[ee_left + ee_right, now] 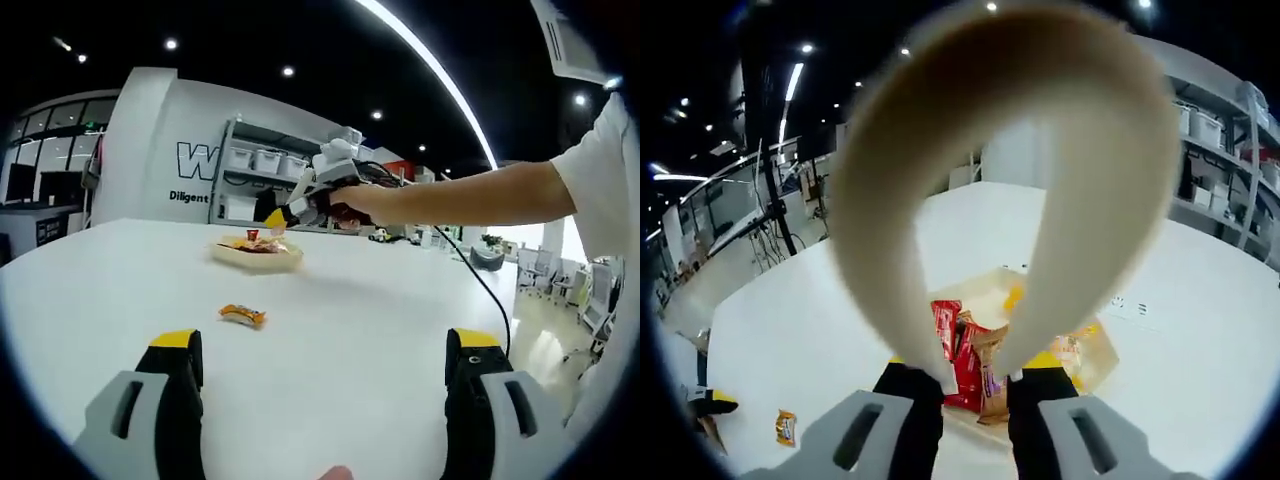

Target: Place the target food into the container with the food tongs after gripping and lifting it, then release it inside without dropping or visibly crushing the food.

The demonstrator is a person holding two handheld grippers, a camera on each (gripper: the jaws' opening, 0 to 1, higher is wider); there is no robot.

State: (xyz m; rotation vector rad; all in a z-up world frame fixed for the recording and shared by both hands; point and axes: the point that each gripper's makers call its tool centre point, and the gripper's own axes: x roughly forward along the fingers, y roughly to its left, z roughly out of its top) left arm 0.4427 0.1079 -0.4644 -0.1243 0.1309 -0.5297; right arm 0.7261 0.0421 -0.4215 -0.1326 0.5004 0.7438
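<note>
Left gripper view: the white table (pixel 400 330) spreads wide, the left gripper (pixel 325 375) low over it with jaws far apart, holding nothing. The right gripper (pixel 965 392) squeezes the cream food tongs (pixel 1000 150) above the container (pixel 257 253), snack packets (pixel 965 355) inside. One small orange snack (pixel 243 316) lies on the table, apart from the container.

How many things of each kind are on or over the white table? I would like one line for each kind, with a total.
Grippers: 2 (left gripper, right gripper)
Tongs: 1 (tongs, clamped in the right gripper)
Trays: 1 (tray, holding snack packets too jumbled to count)
Loose snack packets on the table: 1 (packet)
Total: 5
</note>
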